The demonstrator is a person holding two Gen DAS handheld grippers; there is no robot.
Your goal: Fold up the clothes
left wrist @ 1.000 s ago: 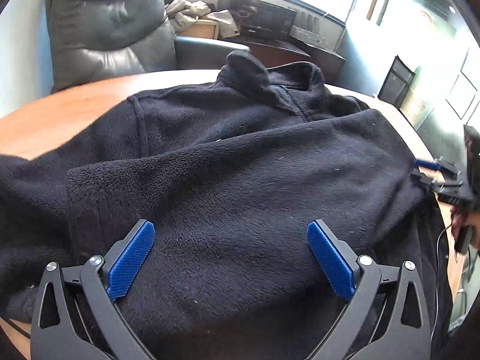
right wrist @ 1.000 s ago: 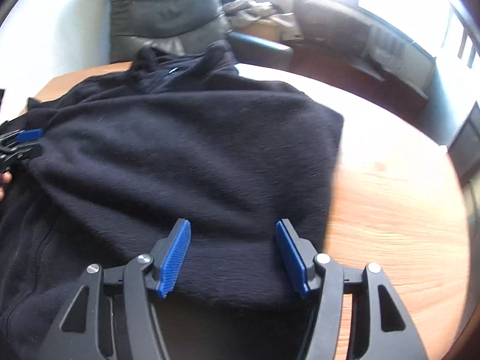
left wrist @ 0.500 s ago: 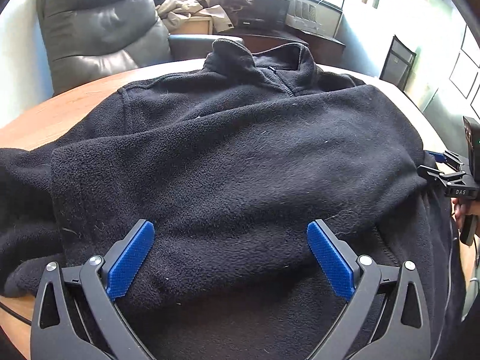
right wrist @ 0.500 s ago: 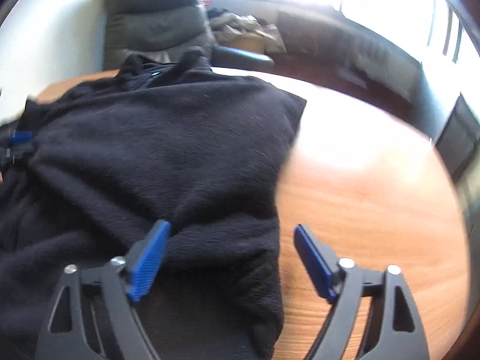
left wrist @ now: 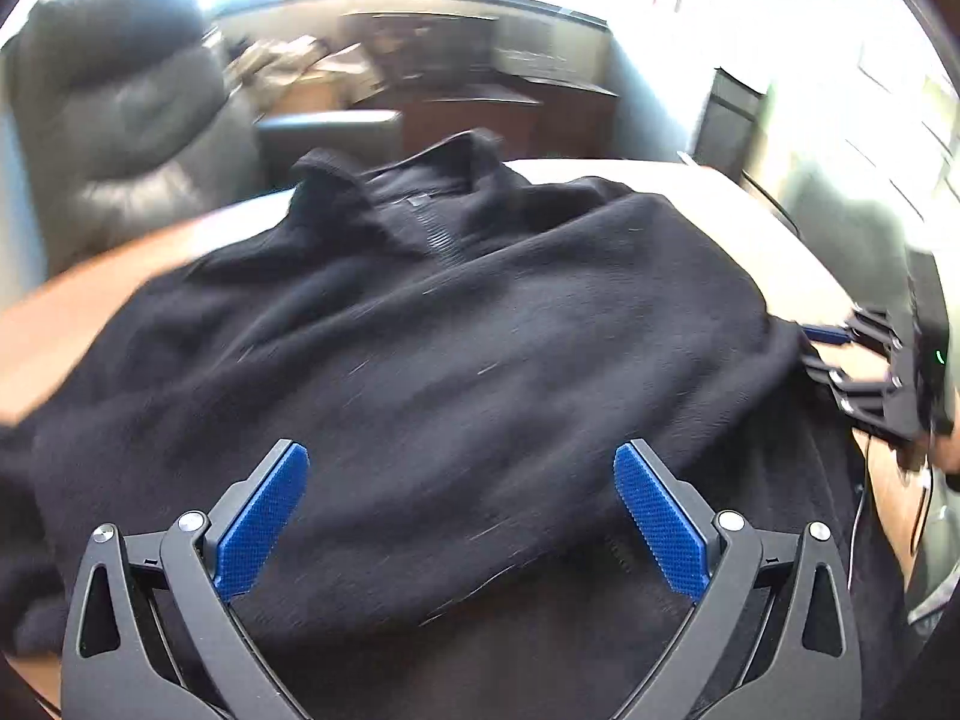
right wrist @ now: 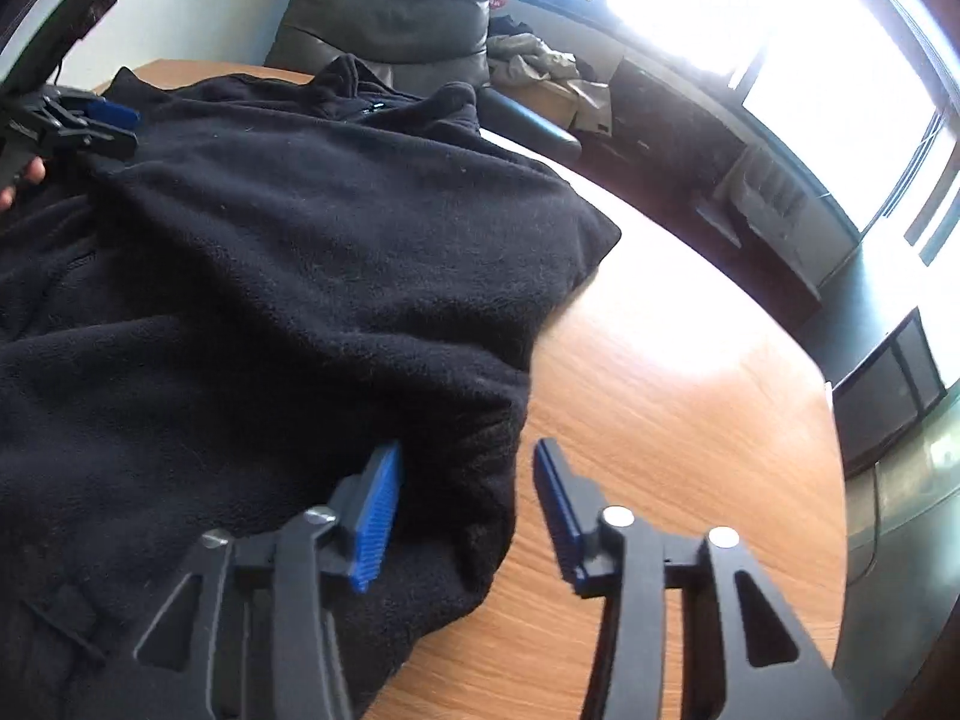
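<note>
Black fleece jacket sprawls over the wooden table; left gripper spread wide above it, right gripper just been closing, edge between jaws, not pinched.

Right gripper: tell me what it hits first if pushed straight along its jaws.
Most likely the black fleece's folded side edge, which lies between the right gripper's jaws, with the wooden table just beside it; depth is unclear.
</note>
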